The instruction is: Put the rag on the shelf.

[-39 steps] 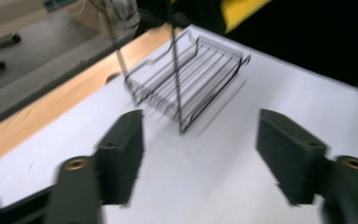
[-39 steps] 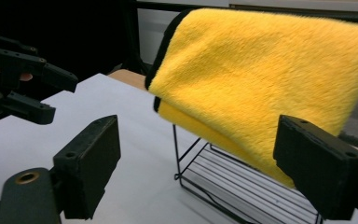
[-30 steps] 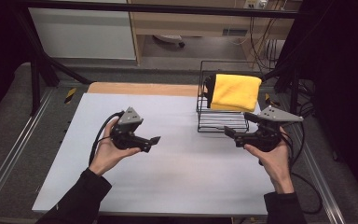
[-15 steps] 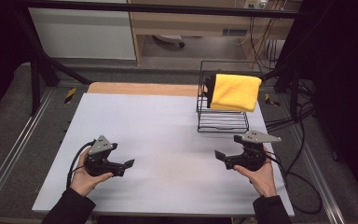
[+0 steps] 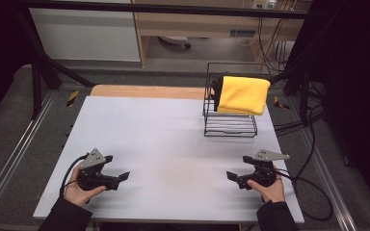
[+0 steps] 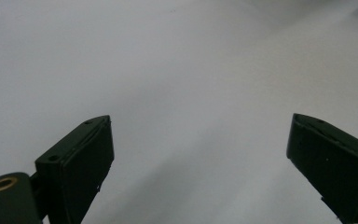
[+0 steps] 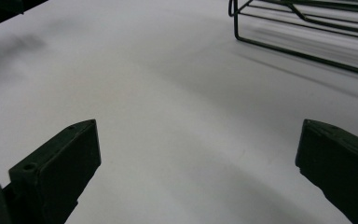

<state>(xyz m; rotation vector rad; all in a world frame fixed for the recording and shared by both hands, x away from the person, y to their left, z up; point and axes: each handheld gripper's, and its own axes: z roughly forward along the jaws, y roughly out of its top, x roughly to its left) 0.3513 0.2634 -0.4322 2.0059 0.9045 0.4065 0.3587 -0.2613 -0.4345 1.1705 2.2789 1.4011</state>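
Seemingly finished, the yellow cloth [image 5: 243,94] hangs on the wire rack [image 5: 230,126] while the left tool [image 5: 118,178] and right tool [image 5: 234,177], jaws apart and empty, rest low near the bench [image 5: 173,130] front edge.

Wire rack [image 7: 307,32] cut off by top and right edges in right tool view; far side hidden behind yellow cloth [image 5: 243,94].

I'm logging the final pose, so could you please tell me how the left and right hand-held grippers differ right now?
The left hand-held gripper sits at the table's near left, jaws pointing right; the right hand-held gripper sits at the near right, jaws pointing left. The right one lies nearer the wire rack holding the yellow cloth. Both are open, empty and held by a hand.
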